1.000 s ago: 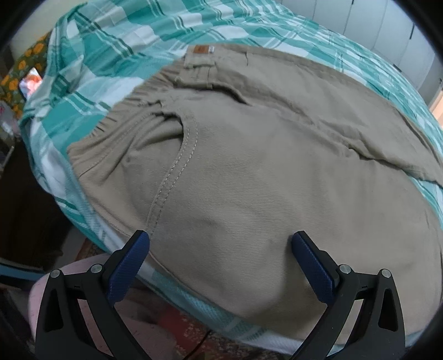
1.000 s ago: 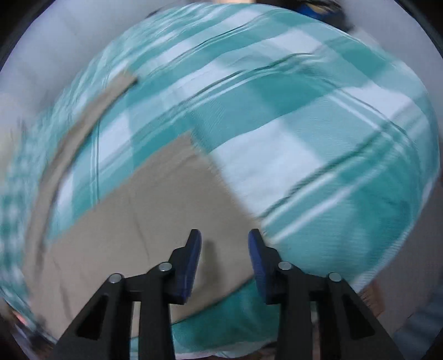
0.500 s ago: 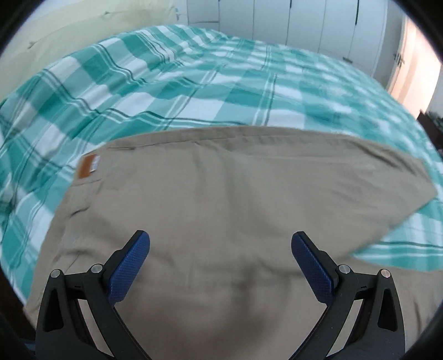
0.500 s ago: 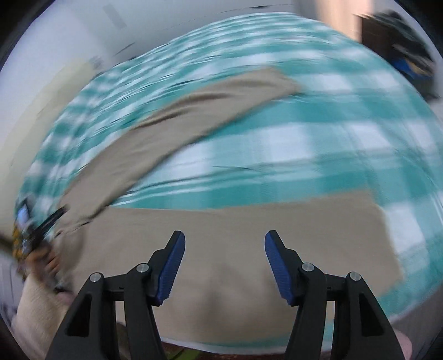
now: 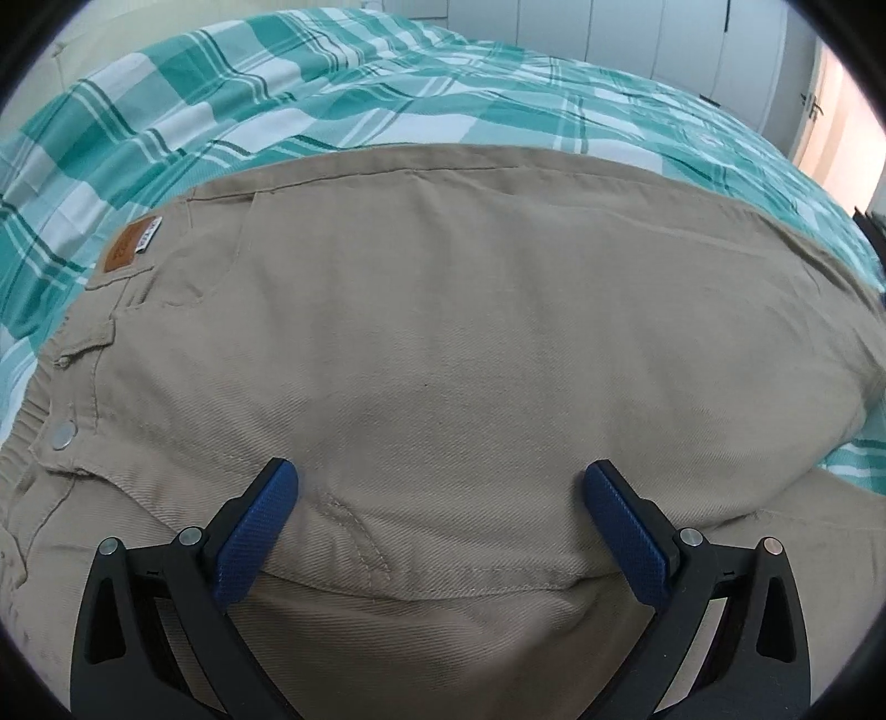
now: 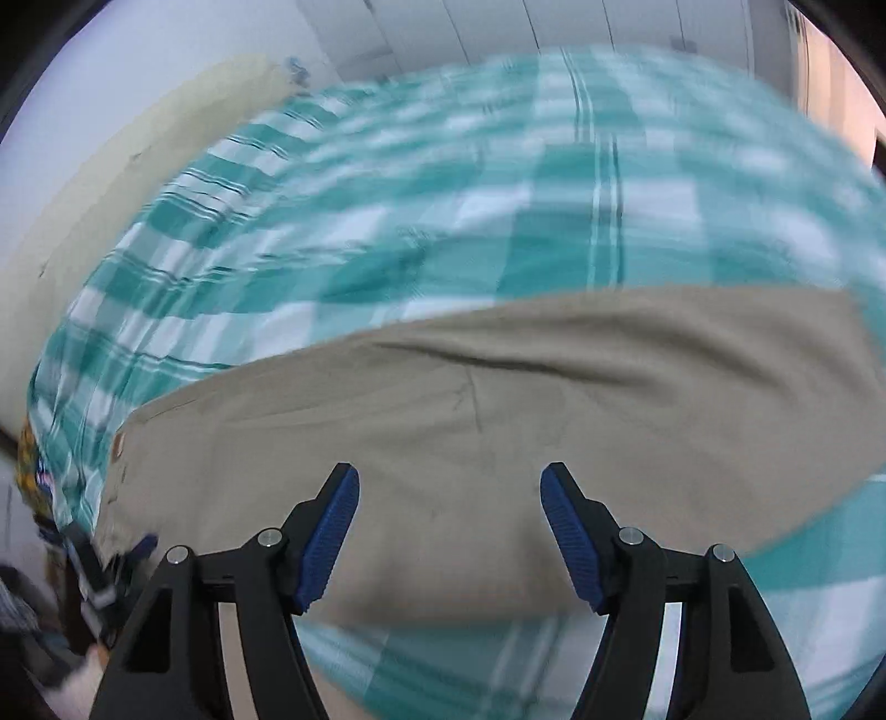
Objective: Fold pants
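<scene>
Two wrist views show one pair of khaki pants (image 5: 470, 332) lying flat on a bed covered by a teal-and-white checked sheet (image 5: 310, 105). Left wrist view: the left gripper (image 5: 437, 498) hangs low over the seat area with its jaws spread wide, nothing between the blue pads (image 5: 252, 540). The waistband lies toward the left edge of this view, marked by a brown leather patch (image 5: 126, 252) and a metal snap button (image 5: 62, 442), so that the garment's long axis runs from left to right across the bed, the legs extending off toward the right. A stitched seam (image 5: 360, 531) crosses the cloth just ahead of the gripper. White wardrobe doors (image 5: 664, 50) stand beyond the far edge of the bed. Right wrist view (blurred by motion): the right gripper (image 6: 449, 520) is likewise wide apart and empty, positioned above the leg section of the pants (image 6: 498, 410), which stretches as a long band from left to right, with its hem end toward the right. A diagonal crease crosses the fabric. Sheet shows both beyond the band and along the near edge of the bed.
</scene>
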Demonstrator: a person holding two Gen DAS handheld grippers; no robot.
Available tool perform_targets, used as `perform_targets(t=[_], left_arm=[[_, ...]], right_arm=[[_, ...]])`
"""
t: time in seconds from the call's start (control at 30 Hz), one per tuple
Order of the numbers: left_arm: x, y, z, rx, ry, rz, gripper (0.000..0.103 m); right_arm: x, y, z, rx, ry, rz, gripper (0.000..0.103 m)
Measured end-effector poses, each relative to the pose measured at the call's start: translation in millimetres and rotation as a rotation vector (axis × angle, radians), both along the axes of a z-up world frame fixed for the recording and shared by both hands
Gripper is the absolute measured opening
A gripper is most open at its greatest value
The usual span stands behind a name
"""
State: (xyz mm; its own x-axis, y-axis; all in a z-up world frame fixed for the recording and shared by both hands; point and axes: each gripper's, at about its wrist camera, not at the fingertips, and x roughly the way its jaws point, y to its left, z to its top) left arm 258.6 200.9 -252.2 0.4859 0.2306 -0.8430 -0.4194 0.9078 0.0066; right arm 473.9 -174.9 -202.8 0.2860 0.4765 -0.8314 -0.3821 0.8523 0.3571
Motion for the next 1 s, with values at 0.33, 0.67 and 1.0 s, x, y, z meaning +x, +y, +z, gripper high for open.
perform_targets(t=[0.33,0.67,1.0], left_arm=[[-2.5,-0.2,-2.5,-0.001,-0.022,0.001,0.102],[-1.1,-2.7,-4.9,0.022,-0.026,0.009,0.102],[-0.7,-2.1,-5.9,0.025,-0.029,0.011,0.102]], right_arm=[[74.0,-205.7,-51.6,-0.156,-0.022,-0.388,0.057],[45.6,-320.7,-60.4,0.332,0.122,-0.503,0.058],[98.5,-285.1,-69.8,0.227,0.025,-0.673,0.004]])
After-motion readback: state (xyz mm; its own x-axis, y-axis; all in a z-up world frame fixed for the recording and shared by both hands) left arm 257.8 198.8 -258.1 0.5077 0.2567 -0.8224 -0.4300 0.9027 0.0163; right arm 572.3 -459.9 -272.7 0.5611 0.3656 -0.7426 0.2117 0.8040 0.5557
